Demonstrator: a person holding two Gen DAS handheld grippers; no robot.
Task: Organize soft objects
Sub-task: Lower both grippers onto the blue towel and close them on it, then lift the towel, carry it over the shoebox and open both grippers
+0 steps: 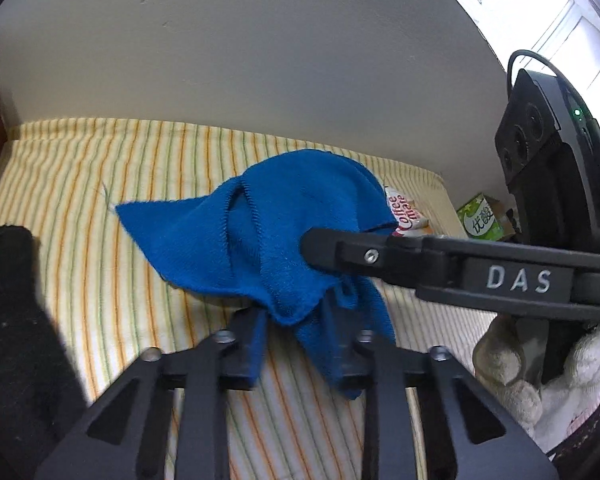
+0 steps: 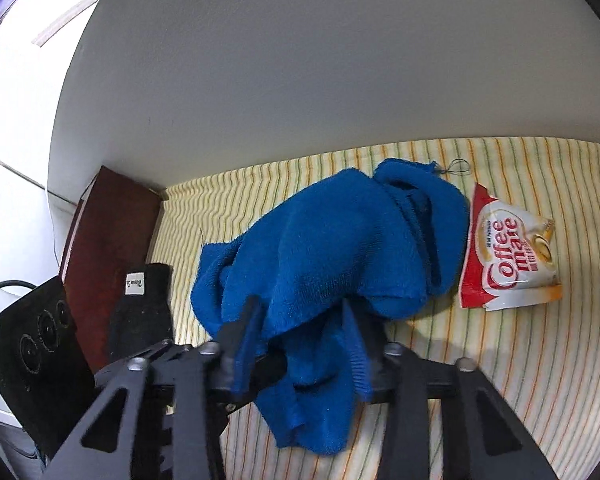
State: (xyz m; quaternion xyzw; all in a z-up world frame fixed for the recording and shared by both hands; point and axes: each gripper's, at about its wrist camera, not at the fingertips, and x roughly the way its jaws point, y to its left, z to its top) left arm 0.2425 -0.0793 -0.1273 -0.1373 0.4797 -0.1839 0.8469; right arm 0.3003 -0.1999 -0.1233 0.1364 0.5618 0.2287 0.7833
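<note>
Blue towel — between 2 grippers

towel: blue terry cloth, fuzzy, matt
bedsheet: striped woven cloth, matt
sachet: glossy plastic film, crinkled
grippers: black plastic, matt; metal screws
headboard: dark wood, smooth
glove: white knit

My left gripper: matte black linkage, silver screws | my right gripper: black, "DAS" lettering, green light, black cable | my hand: white knit glove
</note>
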